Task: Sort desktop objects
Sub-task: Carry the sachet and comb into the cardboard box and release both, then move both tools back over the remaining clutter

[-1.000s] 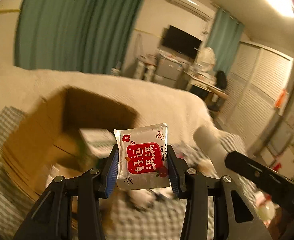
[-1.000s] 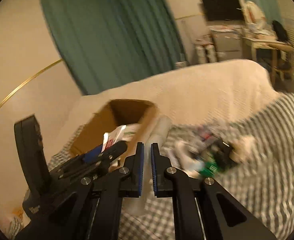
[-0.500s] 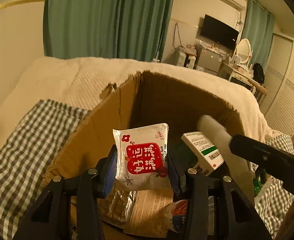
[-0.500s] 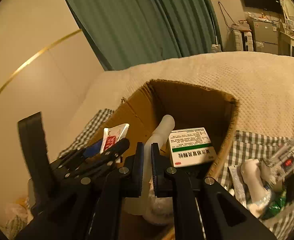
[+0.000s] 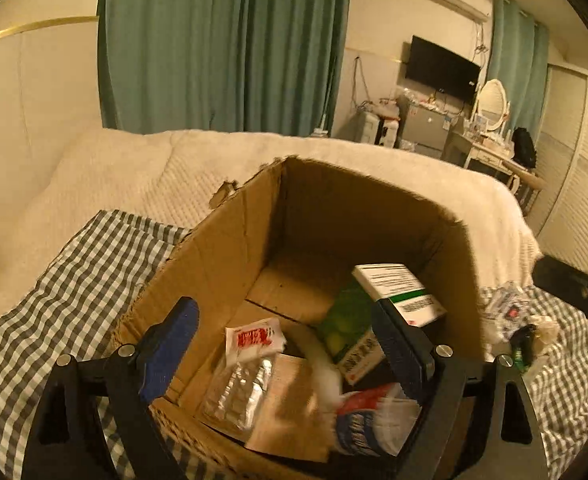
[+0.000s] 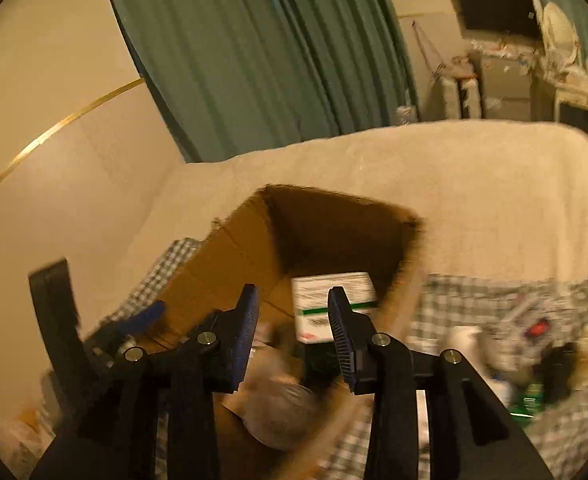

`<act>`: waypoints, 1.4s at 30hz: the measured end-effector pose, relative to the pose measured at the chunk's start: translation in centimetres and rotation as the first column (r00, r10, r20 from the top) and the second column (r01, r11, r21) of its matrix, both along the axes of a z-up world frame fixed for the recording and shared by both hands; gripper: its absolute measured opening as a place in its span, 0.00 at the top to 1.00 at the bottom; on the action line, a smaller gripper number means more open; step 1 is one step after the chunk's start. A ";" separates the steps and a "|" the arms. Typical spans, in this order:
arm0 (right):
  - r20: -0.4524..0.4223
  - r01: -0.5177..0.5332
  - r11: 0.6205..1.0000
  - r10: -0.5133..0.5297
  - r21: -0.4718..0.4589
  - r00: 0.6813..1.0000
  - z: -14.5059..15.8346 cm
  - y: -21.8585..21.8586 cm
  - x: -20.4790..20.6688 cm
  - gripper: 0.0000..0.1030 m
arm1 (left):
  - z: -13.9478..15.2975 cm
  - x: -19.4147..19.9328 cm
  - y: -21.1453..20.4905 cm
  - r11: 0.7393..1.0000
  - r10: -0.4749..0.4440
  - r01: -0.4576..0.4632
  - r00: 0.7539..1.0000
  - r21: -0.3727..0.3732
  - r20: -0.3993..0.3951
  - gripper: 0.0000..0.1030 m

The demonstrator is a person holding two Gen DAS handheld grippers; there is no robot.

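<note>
- An open brown cardboard box (image 5: 230,248) sits on a grey-and-white checked cloth (image 5: 74,264) spread over a cream quilted bed cover (image 5: 142,168).
- The left gripper (image 5: 290,336), black with blue pads, hangs over the box's near edge. Its jaws have just been opening and now stand wide apart, with nothing pressed between the pads.
- A small white sachet with a red label (image 5: 254,338) lies on the box floor, seen between the left gripper's fingers and clear of both.
- Beside the sachet lies a clear plastic packet (image 5: 238,392) on a brown paper sheet (image 5: 290,404).
- A white carton with a green stripe (image 5: 398,292) leans against the box's right wall, above a green carton (image 5: 350,332). A crumpled white, red and blue wrapper (image 5: 370,420) lies in the near right corner.
- The right gripper (image 6: 294,324) also points down into the box. Its jaws have just been opening and stand partly apart, holding nothing; the view below them is blurred.
- More small objects (image 5: 518,324) are heaped on the checked cloth to the right of the box, too blurred to name.
- Green curtains (image 5: 222,44) hang behind the bed.
</note>
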State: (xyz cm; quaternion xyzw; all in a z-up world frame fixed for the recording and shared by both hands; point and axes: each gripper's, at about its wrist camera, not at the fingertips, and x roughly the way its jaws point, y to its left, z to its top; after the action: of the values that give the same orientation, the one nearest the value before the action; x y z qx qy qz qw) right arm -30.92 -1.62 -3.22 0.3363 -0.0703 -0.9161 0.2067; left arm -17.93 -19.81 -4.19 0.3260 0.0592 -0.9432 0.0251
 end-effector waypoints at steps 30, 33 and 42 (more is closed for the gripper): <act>0.002 0.274 0.953 -0.277 0.129 0.961 -6.1 20.6 12.5 0.41 | -3.1 8.7 19.8 0.969 -0.229 0.238 0.966 -0.068 0.117 0.03; 0.010 0.293 0.951 -0.295 0.098 0.955 -6.3 22.0 12.3 0.41 | -4.2 8.2 21.4 0.964 -0.242 0.253 0.962 -0.086 0.124 0.03; 0.054 0.321 0.945 -0.325 0.065 0.944 -7.3 24.6 9.4 0.41 | -7.5 5.5 24.3 0.958 -0.267 0.280 0.952 -0.068 0.149 0.03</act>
State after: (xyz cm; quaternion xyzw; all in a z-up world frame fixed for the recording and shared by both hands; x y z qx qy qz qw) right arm -21.56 22.95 -10.55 0.3550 -0.1056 -0.9280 0.0419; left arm -12.43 4.46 -11.65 0.3943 -0.0304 -0.9143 -0.0873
